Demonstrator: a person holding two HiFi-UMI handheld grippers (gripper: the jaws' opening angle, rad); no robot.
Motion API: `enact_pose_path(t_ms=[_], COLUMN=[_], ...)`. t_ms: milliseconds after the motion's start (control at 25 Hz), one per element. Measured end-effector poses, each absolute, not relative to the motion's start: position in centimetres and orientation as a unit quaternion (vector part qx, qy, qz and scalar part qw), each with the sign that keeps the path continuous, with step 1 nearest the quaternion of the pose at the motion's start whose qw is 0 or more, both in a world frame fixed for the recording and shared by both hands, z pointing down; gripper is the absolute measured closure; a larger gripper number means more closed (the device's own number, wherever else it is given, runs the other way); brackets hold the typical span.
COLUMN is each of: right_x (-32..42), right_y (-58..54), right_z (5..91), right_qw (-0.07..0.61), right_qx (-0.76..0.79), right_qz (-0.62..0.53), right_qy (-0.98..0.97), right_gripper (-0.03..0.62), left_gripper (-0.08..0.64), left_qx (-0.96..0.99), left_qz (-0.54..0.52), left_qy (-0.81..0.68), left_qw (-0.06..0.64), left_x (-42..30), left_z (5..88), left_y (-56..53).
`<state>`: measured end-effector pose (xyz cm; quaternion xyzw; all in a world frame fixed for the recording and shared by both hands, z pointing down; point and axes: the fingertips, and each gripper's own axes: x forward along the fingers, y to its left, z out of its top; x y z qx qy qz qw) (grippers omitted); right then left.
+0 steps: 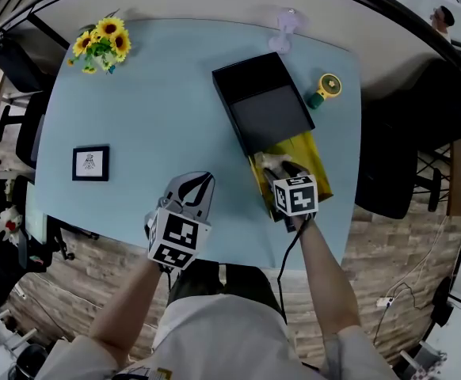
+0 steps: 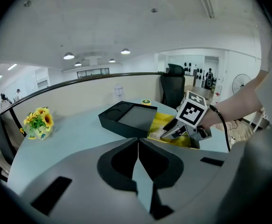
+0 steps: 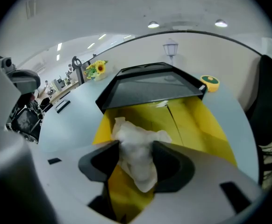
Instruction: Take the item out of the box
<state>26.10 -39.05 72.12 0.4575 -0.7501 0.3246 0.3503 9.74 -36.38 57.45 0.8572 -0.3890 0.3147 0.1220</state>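
Two jaws of the right hand-held gripper (image 3: 136, 158) pinch the white crumpled wad (image 3: 137, 138) in the yellow box (image 3: 199, 122), lower centre of frame; so soft a bundle could slip out on lifting. The left hand-held gripper (image 2: 138, 146), closed and empty, steadies nothing, so the box might drag.

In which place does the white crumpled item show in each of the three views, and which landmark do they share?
Head view: right of centre, white crumpled item in the yellow box.
Left gripper view: small, right of centre.
Right gripper view: lower centre, between the jaws of the right gripper.
Shared landmark: the black lid just behind it.
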Motion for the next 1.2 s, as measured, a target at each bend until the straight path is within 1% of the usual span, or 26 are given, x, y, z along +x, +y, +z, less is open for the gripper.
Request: enact_pose_path(t_ms=[160,280,440,800,1000,1200], right_x=[26.5,26.8,27.8,31.6,32.5,32.3], right_y=[-39.0,-39.1,-39.0,-39.1,-37.7,-35.1], right_z=[71.7,70.3,66.3,50.7,42.3,34.1], right_qw=[0.362,0.356,0.334,0.204,0.136,0.085], right_qx=[0.46,0.466,0.481,0.552,0.578,0.592], right_qz=[0.325,0.331,0.318,0.248,0.198,0.128], right_qy=[-0.743,-0.739,-0.746,-0.77,-0.78,-0.791], right_gripper=[0.467,0.521,0.528,0.526,0.525,0.525], left_gripper=[0.551,0.551,0.551,0.551,0.551,0.551], left_qx=[0.858,0.861,0.863,0.881,0.894,0.9], left_qz=[0.315,0.317,0.312,0.257,0.206,0.148], left_qy=[-0.39,-0.386,-0.391,-0.396,-0.391,-0.396], left_qw=[0.117,0.097,0.067,-0.017,-0.074,-0.106], left_x=[9.5,9.5,9.2,10.9,12.1,12.0], left_z=[56.9,55.9,53.5,44.4,37.5,31.4], left_y=[-36.2,-36.4,-36.7,-36.5,-36.2,-35.7])
